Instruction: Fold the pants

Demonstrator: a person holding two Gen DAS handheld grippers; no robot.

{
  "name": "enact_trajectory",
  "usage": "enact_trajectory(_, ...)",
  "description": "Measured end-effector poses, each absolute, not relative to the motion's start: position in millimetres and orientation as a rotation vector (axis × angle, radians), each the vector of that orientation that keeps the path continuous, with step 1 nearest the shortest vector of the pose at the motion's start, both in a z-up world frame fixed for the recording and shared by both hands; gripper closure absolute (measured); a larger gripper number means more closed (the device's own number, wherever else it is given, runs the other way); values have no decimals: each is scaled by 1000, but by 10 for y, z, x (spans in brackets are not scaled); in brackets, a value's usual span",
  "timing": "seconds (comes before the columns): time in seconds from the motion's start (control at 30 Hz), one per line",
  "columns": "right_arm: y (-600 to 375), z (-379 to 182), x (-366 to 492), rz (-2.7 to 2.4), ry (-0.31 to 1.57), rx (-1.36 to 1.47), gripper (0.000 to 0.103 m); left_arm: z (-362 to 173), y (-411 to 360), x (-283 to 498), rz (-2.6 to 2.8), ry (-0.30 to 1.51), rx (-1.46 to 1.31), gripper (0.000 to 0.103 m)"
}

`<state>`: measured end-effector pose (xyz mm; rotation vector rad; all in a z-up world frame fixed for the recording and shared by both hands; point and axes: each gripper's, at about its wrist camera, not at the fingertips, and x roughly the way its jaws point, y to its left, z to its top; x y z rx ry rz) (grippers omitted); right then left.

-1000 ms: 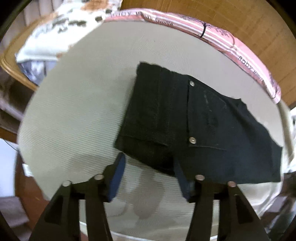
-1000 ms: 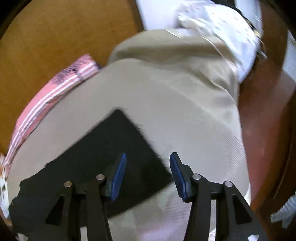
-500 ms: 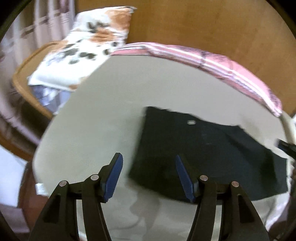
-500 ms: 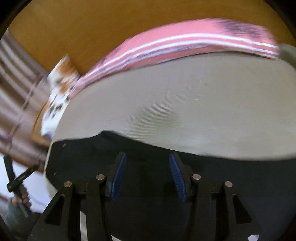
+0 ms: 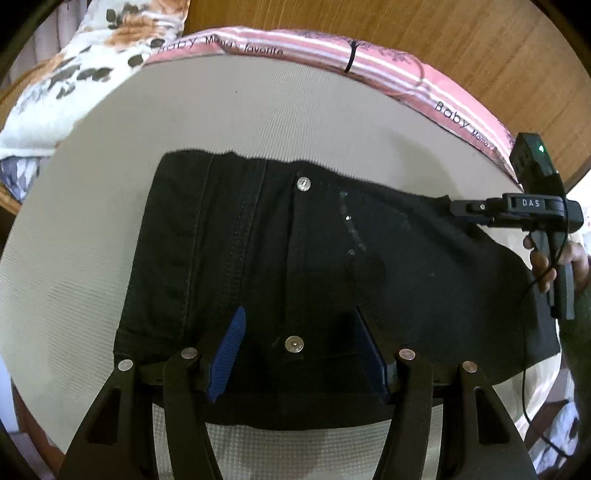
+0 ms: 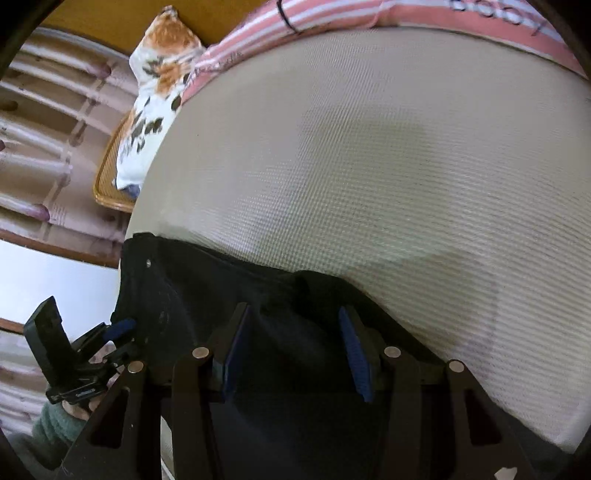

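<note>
Black pants (image 5: pixel 332 240) lie folded flat on the beige bed cover (image 5: pixel 258 110). My left gripper (image 5: pixel 299 350) hangs open over their near edge, a metal rivet (image 5: pixel 294 344) between its blue pads. At the pants' right end, a hand holds my right gripper (image 5: pixel 456 208). In the right wrist view its jaws (image 6: pixel 295 347) are closing around a raised fold of the black pants (image 6: pixel 192 295), and the pads still stand apart from the cloth. The left gripper (image 6: pixel 123 338) shows at the lower left, held by a hand in a green sleeve.
A pink striped blanket (image 5: pixel 369 62) runs along the far edge of the bed, against a wooden headboard (image 5: pixel 443 29). A floral pillow (image 5: pixel 74 74) lies at the far left on a wicker piece (image 6: pixel 110 177). The bed's edge drops off to the left.
The left gripper has moved in over the pants' near edge. The right gripper has swung round and come down onto the right end of the pants, and now shows in the left wrist view.
</note>
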<state>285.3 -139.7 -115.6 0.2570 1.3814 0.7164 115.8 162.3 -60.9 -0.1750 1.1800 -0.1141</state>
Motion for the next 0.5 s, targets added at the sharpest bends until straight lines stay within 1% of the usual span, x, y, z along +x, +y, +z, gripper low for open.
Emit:
enact_trajectory(0.03, -1377, -1151, 2871, 733, 1373, 261, 84, -629, 1615, 1161, -112, 1187, -166, 43)
enact_trajectory(0.07, -1361, -1124, 2910, 740, 1365, 279, 91, -643, 1616, 1158, -111, 1192, -161, 43)
enact_trajectory(0.13, -1348, -1015, 2951, 753, 1309, 291, 92, -661, 1613, 1161, -110, 1192, -157, 43)
enact_trajectory(0.17, -1308, -974, 2945, 747, 1290, 239, 93, -673, 1613, 1160, -112, 1189, -158, 43)
enact_trajectory(0.3, -1173, -1086, 2951, 672, 1264, 121, 95, -699, 1633, 1143, -120, 1168, -144, 43)
enact_trajectory(0.37, -1072, -1142, 2942, 646, 1222, 60, 95, -708, 1621, 1122, -119, 1158, -119, 43)
enact_trajectory(0.43, -1057, -1117, 2914, 634, 1196, 57, 92, -710, 1596, 1127, -114, 1161, -97, 43)
enact_trajectory(0.47, -1066, -1096, 2900, 634, 1189, 60, 85, -703, 1588, 1144, -110, 1165, -93, 43)
enact_trajectory(0.5, -1097, -1045, 2879, 621, 1182, 65, 73, -676, 1572, 1162, -100, 1167, -91, 43)
